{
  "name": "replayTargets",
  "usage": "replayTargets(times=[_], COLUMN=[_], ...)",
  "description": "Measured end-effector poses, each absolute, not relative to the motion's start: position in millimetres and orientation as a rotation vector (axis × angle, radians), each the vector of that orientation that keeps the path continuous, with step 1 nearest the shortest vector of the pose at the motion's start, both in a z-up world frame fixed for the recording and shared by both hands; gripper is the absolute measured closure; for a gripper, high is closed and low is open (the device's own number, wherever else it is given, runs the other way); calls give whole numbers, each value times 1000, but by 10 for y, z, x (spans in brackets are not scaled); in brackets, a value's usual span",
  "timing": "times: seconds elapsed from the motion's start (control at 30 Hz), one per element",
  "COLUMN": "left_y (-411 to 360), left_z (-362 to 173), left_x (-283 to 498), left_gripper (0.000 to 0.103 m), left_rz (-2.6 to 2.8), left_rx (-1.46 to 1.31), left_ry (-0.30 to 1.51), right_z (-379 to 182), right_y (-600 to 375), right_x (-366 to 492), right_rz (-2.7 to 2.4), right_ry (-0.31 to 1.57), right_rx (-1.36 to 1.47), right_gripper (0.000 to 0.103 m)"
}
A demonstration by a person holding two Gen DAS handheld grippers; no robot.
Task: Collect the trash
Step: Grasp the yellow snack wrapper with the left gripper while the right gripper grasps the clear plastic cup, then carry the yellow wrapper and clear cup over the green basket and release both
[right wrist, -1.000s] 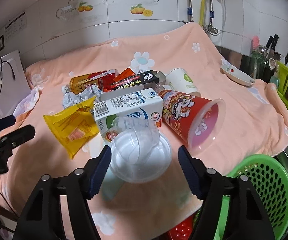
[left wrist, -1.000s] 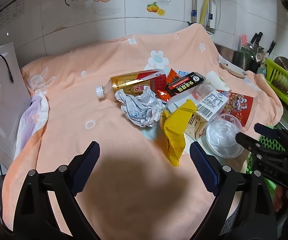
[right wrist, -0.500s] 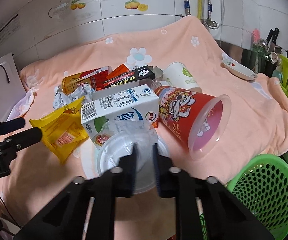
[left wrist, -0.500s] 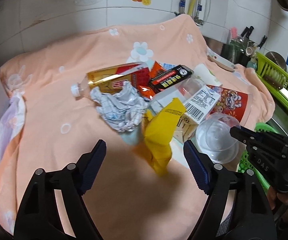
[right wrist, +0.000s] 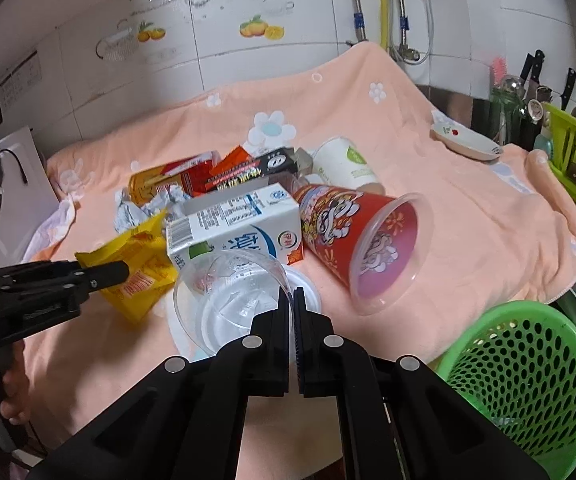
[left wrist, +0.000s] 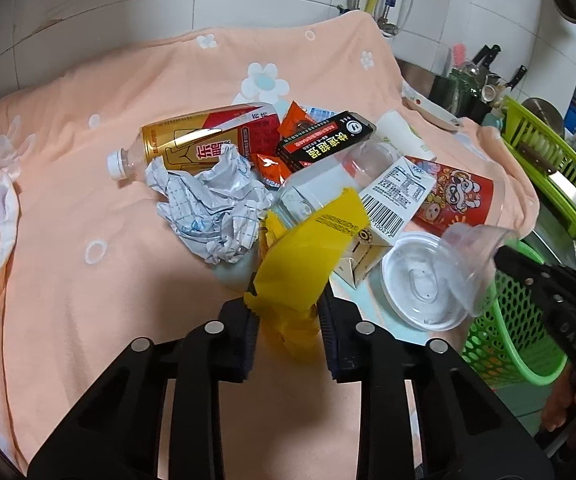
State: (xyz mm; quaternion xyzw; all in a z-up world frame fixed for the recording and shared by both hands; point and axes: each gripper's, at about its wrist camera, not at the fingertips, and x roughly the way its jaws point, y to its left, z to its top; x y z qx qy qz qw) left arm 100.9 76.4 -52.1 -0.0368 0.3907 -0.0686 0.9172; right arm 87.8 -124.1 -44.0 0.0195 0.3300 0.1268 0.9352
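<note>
The right claw (right wrist: 292, 300), pressed together, pinches the clear plastic cup's (right wrist: 231, 288) rim; the green basket (right wrist: 528, 364) lies at four o'clock, nearest this hand. The left claw (left wrist: 288, 312) is closing on the yellow wrapper (left wrist: 308, 264).

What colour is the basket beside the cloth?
Bright green, with a perforated wall; the basket shows best in the right wrist view.
</note>
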Motion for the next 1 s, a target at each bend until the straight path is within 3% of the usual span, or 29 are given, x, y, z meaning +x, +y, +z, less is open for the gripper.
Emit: replayTargets(times=[0.27,0.83,1.0], left_y=[763,201,-67], left_z=[-414,41,90], left_x=[812,453,473], left_gripper=[87,87,87], left_rz=[-168,-356,-446], left_rx=[-75,-12,-13], left_ry=[774,687,695], right_z=[-299,-620,-809], right_y=[-1543,-2538,-2758], right_x=[603,163,79], right_rz=[201,-76,-132], right_ry=[632,696,742], right_rx=[63,122,156], right_gripper=[101,100,93])
